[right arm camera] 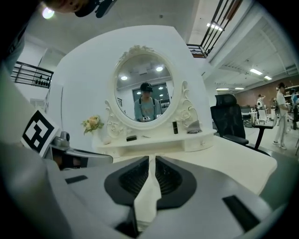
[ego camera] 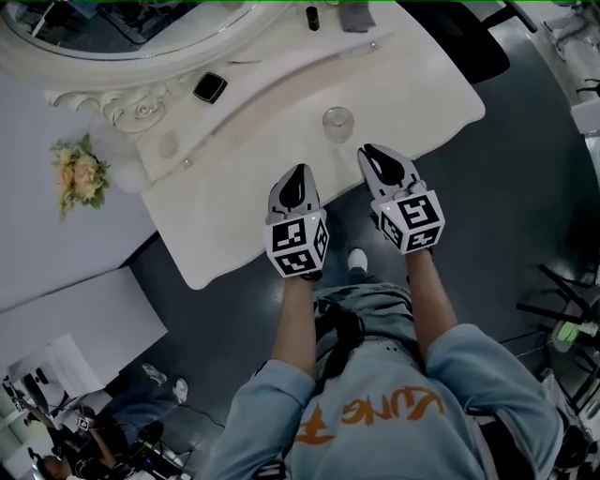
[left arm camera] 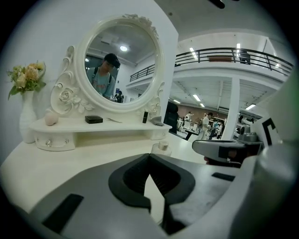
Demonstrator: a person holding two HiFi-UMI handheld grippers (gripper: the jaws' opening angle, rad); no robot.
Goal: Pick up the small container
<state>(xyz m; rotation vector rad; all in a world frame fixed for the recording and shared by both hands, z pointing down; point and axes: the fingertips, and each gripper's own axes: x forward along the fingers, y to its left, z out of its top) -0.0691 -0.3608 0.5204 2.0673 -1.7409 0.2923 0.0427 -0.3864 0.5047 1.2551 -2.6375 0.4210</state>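
A person in a pale blue sweatshirt with orange lettering stands at a white curved vanity counter, seen from above, holding one gripper in each hand.

The left gripper, grey with black inner pads and a cube of square markers at its back, hovers over the counter's near edge. In the left gripper view its jaws are closed, tips meeting, with nothing between them.

The right gripper, of the same build, sits just beside it to the right, also over the near edge. In the right gripper view its jaws are closed too, only a thin slit of counter showing between the pads, and they hold nothing.

The small round clear container with a pale lid stands on the counter just ahead of the two grippers, nearer the right one, touched by neither. From the left gripper it shows as a small pale jar a little to the right of the jaw tips.

Further back, an oval mirror in an ornate white frame rises above a raised white shelf. On the shelf lie a flat black box, a dark upright tube and a folded grey cloth. A bunch of pale yellow and pink flowers stands at the far left.
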